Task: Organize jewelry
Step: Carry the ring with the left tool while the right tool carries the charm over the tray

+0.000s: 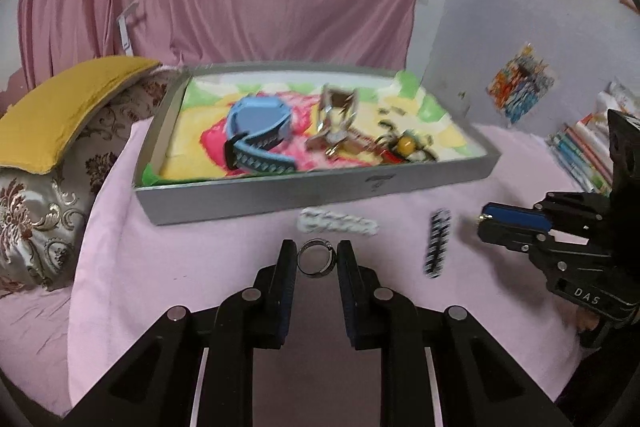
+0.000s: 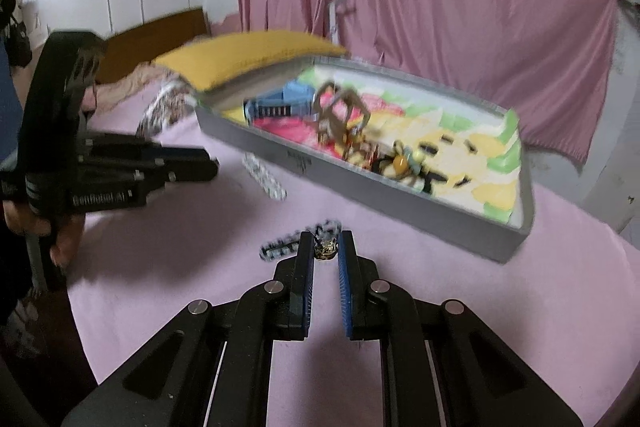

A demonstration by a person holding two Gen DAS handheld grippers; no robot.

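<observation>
Pinching a silver ring (image 1: 315,257), the left gripper (image 1: 317,259) hangs just short of the gray box's (image 1: 280,197) front wall; right gripper (image 2: 327,249) nips something gold, blurry, maybe a ring (image 2: 327,249).

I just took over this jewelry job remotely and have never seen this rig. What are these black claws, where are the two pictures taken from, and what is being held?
No robot here: a person holds a two-finger gripper in each hand, each with a fisheye camera looking along its fingers.

The left wrist view shows the left gripper pinching a silver ring. The right wrist view shows the right gripper closed on a small gold-coloured piece, too blurred to name.

Each gripper also appears at the edge of the other's picture. On the pink cloth stands a grey tray holding a blue watch and other jewelry. A white bracelet and a dark bracelet lie in front of it.
</observation>
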